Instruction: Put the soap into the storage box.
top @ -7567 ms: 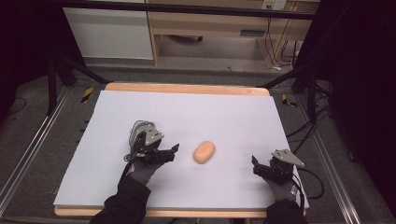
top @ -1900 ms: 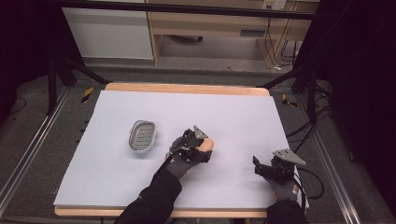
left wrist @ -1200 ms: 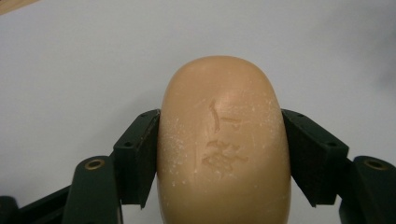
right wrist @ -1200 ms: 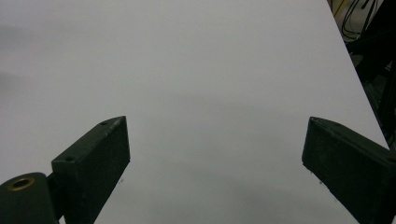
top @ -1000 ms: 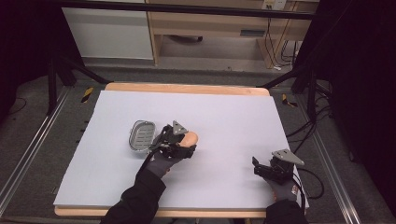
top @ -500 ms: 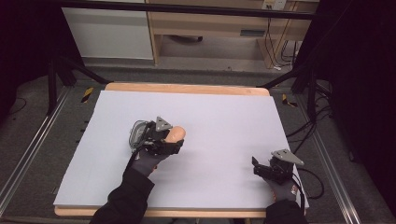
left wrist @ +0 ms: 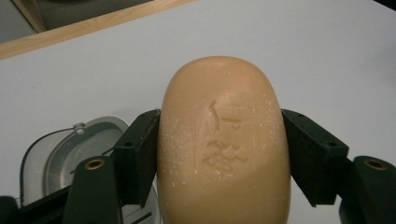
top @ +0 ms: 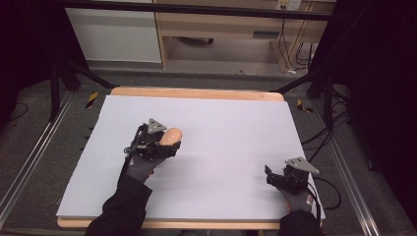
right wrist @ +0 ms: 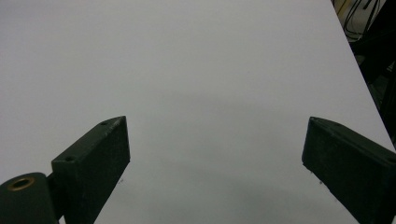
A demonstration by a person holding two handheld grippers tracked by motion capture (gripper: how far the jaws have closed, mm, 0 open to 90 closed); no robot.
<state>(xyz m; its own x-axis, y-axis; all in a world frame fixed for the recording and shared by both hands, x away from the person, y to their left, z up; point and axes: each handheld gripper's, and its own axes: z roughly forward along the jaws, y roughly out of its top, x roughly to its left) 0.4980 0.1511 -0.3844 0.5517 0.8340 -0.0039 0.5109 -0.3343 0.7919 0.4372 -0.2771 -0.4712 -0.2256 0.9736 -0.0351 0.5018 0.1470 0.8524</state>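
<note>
Right now we are seeing the left hand-held gripper (top: 169, 143) clamping a tan bar of soap (left wrist: 223, 144) between its two black jaws, each jaw pressing flat against one long side of the bar. In the left gripper view the soap is showing an embossed mark on its upper face and a dusting of pale specks, and a grey metal soap dish (left wrist: 60, 156) is lying just beside and below the jaws, partly hidden behind one of them. From the high view we are finding the soap (top: 170, 135) at the left-centre of the white-topped desk (top: 231, 123), with the gloved left hand (top: 139, 167) reaching in from the near edge. The right hand-held gripper (top: 269, 176) is sitting near the desk's front right corner, well apart from the soap, and in the right gripper view its jaws are standing wide over bare white surface with nothing between them.
</note>
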